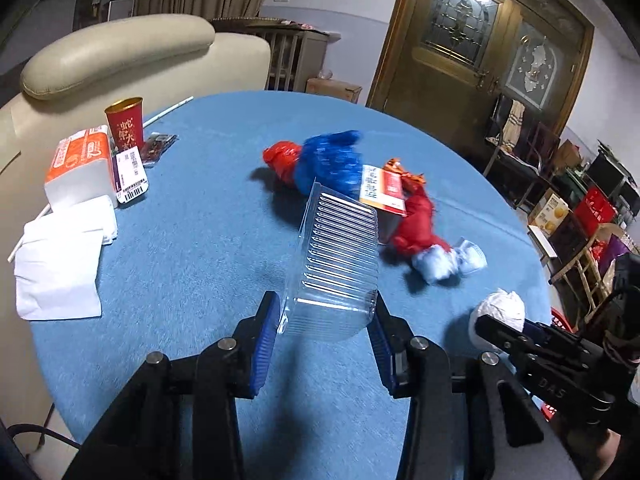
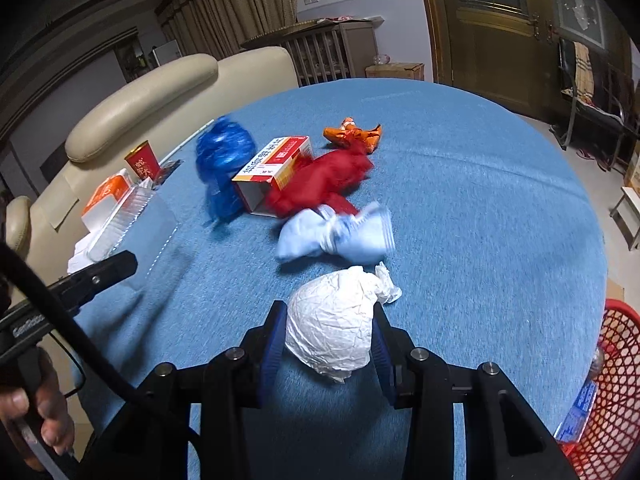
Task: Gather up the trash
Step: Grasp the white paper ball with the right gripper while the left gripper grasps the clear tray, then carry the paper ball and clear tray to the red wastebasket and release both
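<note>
**Both grippers loaded over the blue table**

Your left gripper is closed on a clear ribbed plastic tray. The blue pads press its near end from both sides, and the tray tilts up and away from the jaws, above the blue tablecloth.

Your right gripper is closed on a crumpled white paper ball, held between both pads; a twisted tail of paper sticks out at its upper right.

Trash remaining on the table, near the centre:
- a blue plastic bag, blurred
- a white-and-red carton just beside it, open end towards you
- a red plastic bag touching the carton
- an orange foil wrapper behind the red bag
- a pale blue crumpled cloth or bag, between the red bag and the paper ball

At the left edge stand a red paper cup, an orange-and-white tissue pack and white napkins. A red mesh basket sits off the table's right edge.
</note>
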Available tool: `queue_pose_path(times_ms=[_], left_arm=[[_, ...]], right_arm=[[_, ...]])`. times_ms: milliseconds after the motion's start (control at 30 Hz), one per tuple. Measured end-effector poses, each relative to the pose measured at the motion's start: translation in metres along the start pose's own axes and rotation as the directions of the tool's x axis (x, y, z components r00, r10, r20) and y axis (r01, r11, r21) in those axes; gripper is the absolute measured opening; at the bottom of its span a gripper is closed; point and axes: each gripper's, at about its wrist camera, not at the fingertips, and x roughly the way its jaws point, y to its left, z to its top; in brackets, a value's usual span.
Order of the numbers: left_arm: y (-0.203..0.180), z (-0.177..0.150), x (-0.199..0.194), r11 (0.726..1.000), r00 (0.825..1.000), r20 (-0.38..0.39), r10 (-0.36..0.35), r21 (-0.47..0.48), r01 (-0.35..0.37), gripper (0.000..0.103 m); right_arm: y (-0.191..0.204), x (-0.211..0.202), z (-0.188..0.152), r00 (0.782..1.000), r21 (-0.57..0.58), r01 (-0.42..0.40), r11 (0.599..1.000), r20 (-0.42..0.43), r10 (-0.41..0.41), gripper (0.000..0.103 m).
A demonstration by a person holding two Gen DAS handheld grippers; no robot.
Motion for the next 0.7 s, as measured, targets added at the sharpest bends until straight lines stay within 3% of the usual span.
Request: queue_pose_path(times_ms=[700], left_arm=[[-0.017,-0.007,-0.015,1.0,1.0,0.006,-0.001,0.024,0.001,0.045]], right_arm=[[-0.006,-0.02,-0.02,1.0,0.03,-0.016,0.999,0.006,0.016,0.044]])
